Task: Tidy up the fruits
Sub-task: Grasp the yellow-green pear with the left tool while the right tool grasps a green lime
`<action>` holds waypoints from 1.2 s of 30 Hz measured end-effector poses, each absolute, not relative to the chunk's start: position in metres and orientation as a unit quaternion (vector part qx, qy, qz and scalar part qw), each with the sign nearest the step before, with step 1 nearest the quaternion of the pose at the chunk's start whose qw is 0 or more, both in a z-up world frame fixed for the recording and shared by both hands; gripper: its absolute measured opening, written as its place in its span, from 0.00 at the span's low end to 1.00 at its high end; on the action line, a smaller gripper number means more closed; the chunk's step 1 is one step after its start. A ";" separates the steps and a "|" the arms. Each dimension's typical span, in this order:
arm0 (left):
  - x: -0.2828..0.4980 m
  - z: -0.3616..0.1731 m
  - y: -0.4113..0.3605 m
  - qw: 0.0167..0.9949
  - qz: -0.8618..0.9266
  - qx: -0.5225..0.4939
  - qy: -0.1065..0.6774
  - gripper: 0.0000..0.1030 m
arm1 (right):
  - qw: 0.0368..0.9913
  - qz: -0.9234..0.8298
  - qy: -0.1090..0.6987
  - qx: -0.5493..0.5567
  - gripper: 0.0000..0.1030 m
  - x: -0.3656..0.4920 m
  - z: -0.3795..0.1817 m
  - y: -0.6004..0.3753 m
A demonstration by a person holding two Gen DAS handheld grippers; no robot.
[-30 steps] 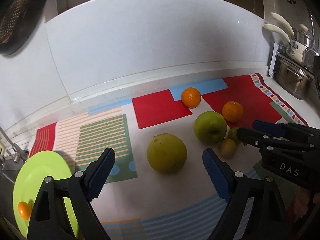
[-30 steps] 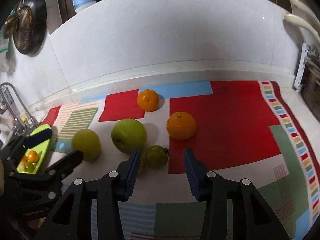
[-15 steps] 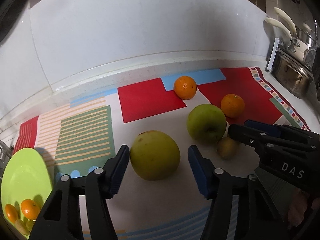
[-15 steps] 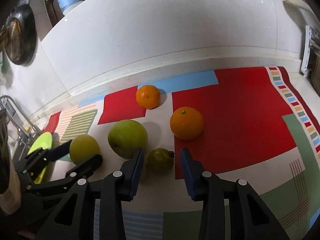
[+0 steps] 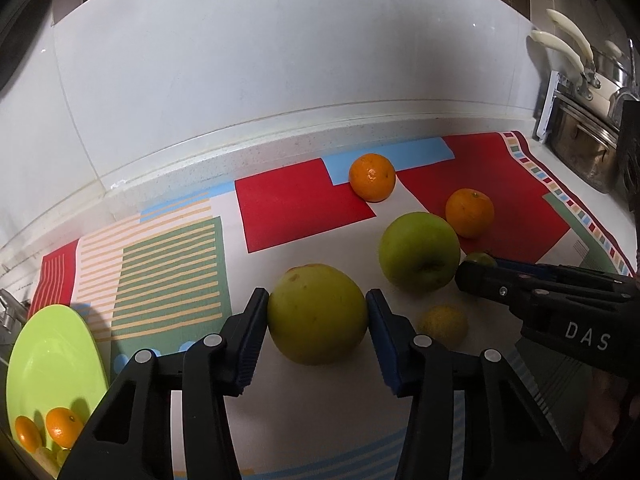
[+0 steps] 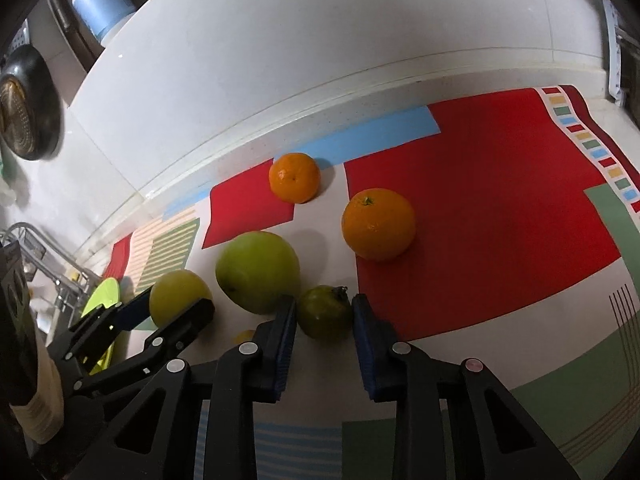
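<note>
My left gripper has closed on a large yellow-green fruit resting on the patterned mat; both pads touch its sides. My right gripper has closed on a small dark-green fruit, its pads against both sides. A big green apple lies between the two grippers. Two oranges lie farther back, also in the right wrist view. A small yellowish fruit lies by the left gripper's right finger. A lime-green plate at the left holds small oranges.
A white tiled wall runs along the back of the counter. Metal pots stand at the far right. A sink rack and hanging pan are at the left. A blue-capped bottle stands on the ledge.
Both grippers moved forward and narrowed. The left jaws came around the large yellow-green fruit and closed on it; the right jaws closed on the small dark-green fruit.
</note>
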State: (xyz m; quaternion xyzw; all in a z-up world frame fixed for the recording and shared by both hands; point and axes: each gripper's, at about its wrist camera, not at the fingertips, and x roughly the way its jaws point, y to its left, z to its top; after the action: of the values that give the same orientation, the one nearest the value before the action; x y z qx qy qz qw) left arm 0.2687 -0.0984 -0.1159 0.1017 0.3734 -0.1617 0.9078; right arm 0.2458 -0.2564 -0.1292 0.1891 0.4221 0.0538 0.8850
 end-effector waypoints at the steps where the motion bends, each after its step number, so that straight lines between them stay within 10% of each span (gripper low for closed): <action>1: 0.269 -0.116 -0.097 0.907 -0.164 0.099 0.374 0.47 | 0.886 0.053 0.422 0.184 0.28 0.245 -0.129 -0.255; 36: 0.169 -0.030 -0.051 0.939 -0.166 0.050 0.297 0.47 | 0.942 0.057 0.323 0.074 0.28 0.154 -0.020 -0.209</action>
State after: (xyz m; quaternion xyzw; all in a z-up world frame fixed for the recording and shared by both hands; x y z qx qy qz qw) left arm 0.1687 -0.0514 -0.0299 0.0497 0.2968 -0.1657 0.9391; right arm 0.1538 -0.2094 -0.0201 0.0739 0.3227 0.0568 0.9419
